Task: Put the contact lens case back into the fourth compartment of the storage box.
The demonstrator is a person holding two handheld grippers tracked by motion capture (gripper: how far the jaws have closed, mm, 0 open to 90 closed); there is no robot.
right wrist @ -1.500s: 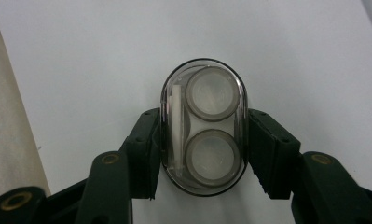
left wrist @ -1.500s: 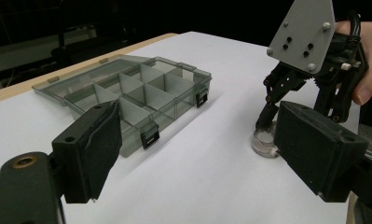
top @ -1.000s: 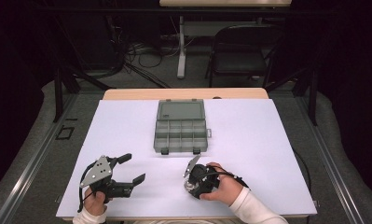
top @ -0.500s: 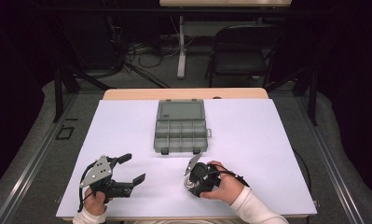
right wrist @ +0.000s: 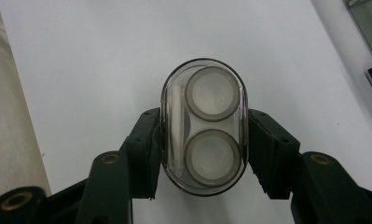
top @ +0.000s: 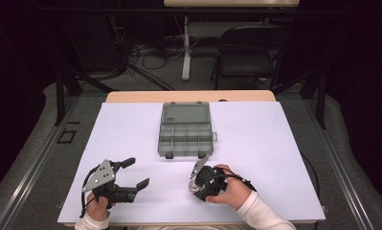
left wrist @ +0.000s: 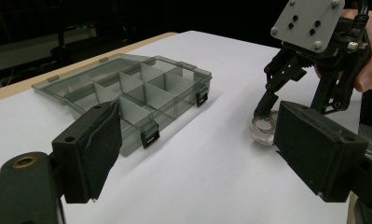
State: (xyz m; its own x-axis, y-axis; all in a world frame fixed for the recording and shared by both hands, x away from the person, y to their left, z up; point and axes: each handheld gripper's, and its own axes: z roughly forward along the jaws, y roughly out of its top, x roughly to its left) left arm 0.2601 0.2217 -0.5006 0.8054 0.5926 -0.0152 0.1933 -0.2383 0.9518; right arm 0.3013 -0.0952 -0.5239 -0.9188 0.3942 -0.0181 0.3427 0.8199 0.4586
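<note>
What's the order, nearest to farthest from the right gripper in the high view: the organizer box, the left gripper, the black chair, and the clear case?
1. Clear case: between the right gripper's pads.
2. Organizer box: just beyond it, mid-table.
3. Left gripper: across the near edge, slightly farther than the box.
4. Black chair: behind the table.

Compartment boxes (top: 186,130): 1, lid open, on the counter (top: 275,143)
Compartments in it: 8 seen, two rows of four, though the count is unsure at this angle
Latches (left wrist: 149,138) on box front: 2
Clear oval cases (right wrist: 203,126): 1
Round wells in case: 2
Claws: 2, left claw (top: 136,173), right claw (right wrist: 203,154)
Chairs (top: 248,57) behind counter: 1
</note>
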